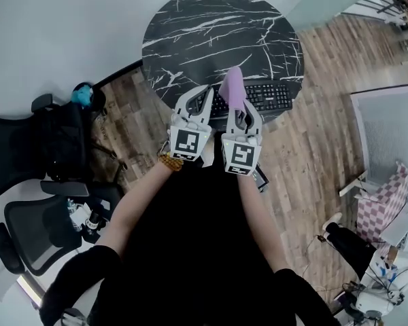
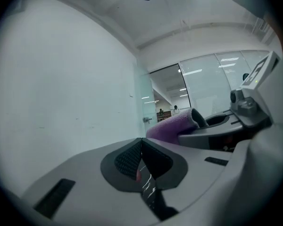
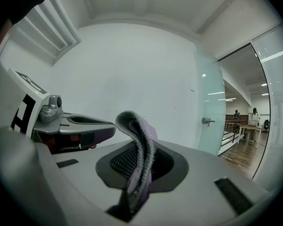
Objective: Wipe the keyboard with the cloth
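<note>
Head view shows the round black desk (image 1: pixel 190 26) with the keyboard (image 1: pixel 272 95) at its near edge. Both grippers point level, side by side. The left gripper (image 2: pixel 141 147) has its jaws together, empty. The right gripper (image 3: pixel 140 166) has its jaws pinching the purple cloth (image 3: pixel 144 140) in the air.

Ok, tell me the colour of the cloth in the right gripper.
Light purple. The cloth, pinched in the right gripper, shows best in the head view.

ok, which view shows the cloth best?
Right gripper view: the cloth fills the centre, pinched between the jaws, with its weave visible. Head view shows only a small pink fold over the keyboard. Left gripper view catches just one purple end.
</note>
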Demonstrator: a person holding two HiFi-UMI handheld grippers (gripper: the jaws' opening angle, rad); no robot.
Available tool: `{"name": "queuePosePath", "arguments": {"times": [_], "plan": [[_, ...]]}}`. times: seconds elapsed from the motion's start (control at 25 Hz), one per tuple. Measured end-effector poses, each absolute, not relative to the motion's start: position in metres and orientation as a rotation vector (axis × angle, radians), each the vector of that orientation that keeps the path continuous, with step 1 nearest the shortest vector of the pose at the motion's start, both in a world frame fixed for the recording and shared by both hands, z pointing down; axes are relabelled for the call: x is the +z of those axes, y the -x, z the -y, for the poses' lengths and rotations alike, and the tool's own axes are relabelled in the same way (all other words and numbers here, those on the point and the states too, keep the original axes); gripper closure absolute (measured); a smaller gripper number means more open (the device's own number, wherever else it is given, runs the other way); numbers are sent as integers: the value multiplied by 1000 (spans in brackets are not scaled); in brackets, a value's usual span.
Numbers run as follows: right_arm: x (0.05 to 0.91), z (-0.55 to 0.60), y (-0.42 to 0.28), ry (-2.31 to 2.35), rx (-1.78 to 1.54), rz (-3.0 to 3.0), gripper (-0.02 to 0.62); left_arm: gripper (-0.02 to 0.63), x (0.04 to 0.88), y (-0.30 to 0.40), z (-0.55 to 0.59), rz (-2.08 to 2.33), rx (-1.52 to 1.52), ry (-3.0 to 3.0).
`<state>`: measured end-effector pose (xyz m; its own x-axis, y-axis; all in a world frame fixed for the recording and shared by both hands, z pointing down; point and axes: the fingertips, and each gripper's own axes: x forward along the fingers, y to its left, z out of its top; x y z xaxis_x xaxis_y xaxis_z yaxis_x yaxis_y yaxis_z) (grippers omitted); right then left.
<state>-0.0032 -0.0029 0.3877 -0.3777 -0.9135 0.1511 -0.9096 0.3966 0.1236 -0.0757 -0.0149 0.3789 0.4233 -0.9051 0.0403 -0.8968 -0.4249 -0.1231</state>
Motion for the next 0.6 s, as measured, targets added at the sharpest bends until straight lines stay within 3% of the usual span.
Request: {"name": "queuePosePath", "arguments": {"times": [0.6], "plan": [[390,3,25,-1594,-11,2482,537,591,383,78,12,-1587,-151,2612]]}}
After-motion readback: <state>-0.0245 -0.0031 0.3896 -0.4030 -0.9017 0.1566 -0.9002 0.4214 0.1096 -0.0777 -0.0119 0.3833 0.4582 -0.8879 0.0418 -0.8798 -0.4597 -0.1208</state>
